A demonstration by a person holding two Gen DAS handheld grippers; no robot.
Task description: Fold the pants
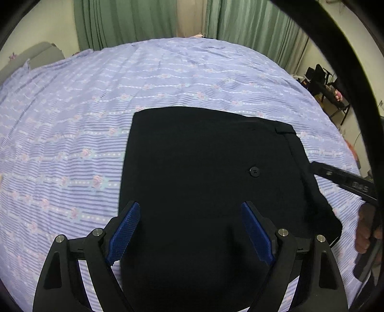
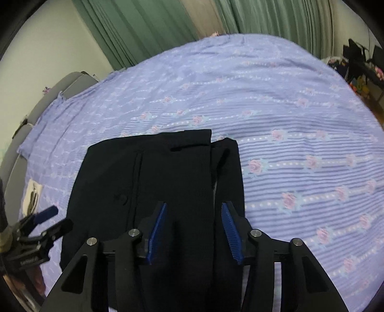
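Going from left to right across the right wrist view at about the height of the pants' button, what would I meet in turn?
Grey headboard → white tag → left gripper → black pants → bare stretch of lilac floral bedsheet.

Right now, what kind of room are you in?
Most likely a bedroom. Black pants lie on a big bed under a lilac flowered bedspread, green curtains hang behind it, and a padded grey headboard runs along one side.
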